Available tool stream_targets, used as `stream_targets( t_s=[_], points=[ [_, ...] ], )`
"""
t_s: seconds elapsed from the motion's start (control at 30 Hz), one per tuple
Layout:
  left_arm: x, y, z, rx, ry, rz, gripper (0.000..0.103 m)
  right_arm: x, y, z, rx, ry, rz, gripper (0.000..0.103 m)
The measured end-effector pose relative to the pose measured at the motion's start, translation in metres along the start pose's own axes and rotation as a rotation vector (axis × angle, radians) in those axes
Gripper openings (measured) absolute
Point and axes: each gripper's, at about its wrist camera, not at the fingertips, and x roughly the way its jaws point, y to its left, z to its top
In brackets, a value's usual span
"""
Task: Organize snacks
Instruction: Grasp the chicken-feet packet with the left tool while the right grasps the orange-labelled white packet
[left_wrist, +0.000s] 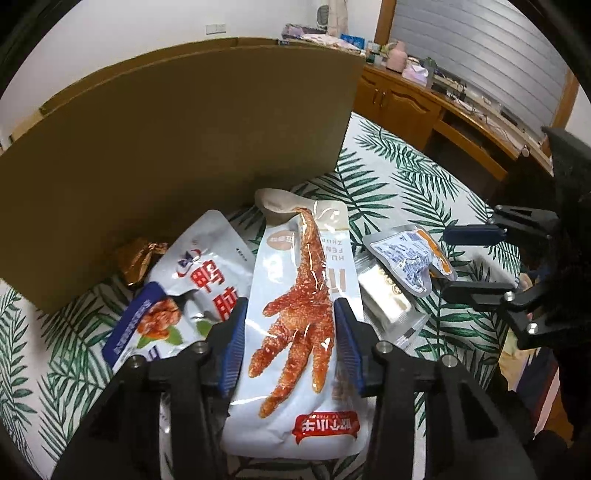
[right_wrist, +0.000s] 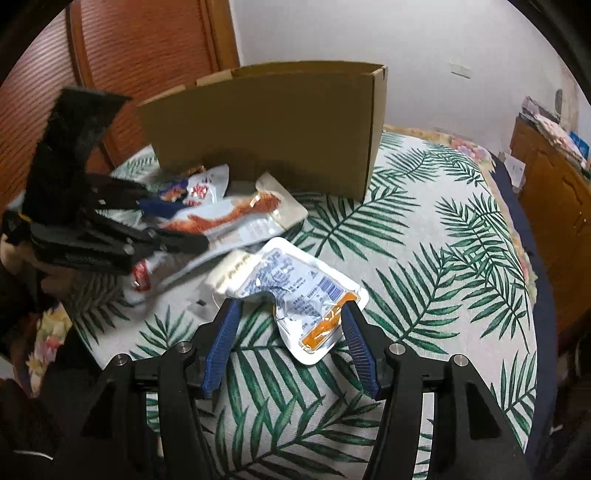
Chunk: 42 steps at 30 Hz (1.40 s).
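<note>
A white chicken-foot snack pack (left_wrist: 295, 325) lies on the leaf-print cloth, between the open fingers of my left gripper (left_wrist: 290, 310), which straddle its sides. It also shows in the right wrist view (right_wrist: 229, 218). A silver pouch with an orange corner (right_wrist: 299, 295) lies between the open fingers of my right gripper (right_wrist: 291, 310); it also shows in the left wrist view (left_wrist: 410, 254). A white and blue duck snack bag (left_wrist: 192, 284) and a gold wrapper (left_wrist: 138, 258) lie left, by the cardboard box (left_wrist: 177, 147). A white wrapped cake (left_wrist: 384, 299) lies under the pouch.
The open cardboard box (right_wrist: 273, 122) stands at the back of the leaf-print table (right_wrist: 424, 258). A wooden cabinet (left_wrist: 406, 99) with clutter stands to the right. A wooden door (right_wrist: 140, 55) is behind the box.
</note>
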Motion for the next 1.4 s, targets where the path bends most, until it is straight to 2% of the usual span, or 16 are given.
stream_targets(
  t_s=[0.23, 0.53, 0.93, 1.0, 1.03, 1.1, 1.17, 1.27, 1.4],
  points=[
    [-0.012, -0.001, -0.004, -0.016, -0.044, -0.014, 0.044, 0.017, 0.005, 0.001, -0.083, 0.031, -0.067, 0.059],
    [-0.019, 0.001, -0.005, -0.052, -0.092, -0.026, 0.044, 0.032, 0.005, 0.013, -0.143, 0.025, -0.086, 0.061],
    [-0.034, 0.003, -0.013, -0.077, -0.139, -0.026, 0.044, 0.047, -0.003, 0.028, -0.057, 0.051, -0.041, 0.067],
    [-0.037, 0.003, -0.014, -0.08, -0.146, -0.026, 0.044, 0.047, -0.003, 0.029, -0.054, 0.056, -0.043, 0.064],
    [-0.039, 0.004, -0.016, -0.081, -0.149, -0.024, 0.044, 0.046, -0.002, 0.029, -0.052, 0.056, -0.043, 0.057],
    [-0.042, 0.003, -0.017, -0.081, -0.154, -0.021, 0.044, 0.045, -0.001, 0.029, -0.054, 0.054, -0.04, 0.052],
    [-0.045, 0.005, -0.018, -0.083, -0.16, -0.018, 0.044, 0.041, 0.004, 0.027, -0.06, 0.03, -0.034, 0.036],
    [-0.049, 0.007, -0.019, -0.09, -0.167, -0.016, 0.044, 0.038, 0.012, 0.021, -0.079, 0.009, -0.079, 0.034],
    [-0.053, 0.008, -0.023, -0.094, -0.174, -0.013, 0.044, 0.031, 0.009, 0.019, -0.038, -0.034, -0.08, 0.031]
  ],
)
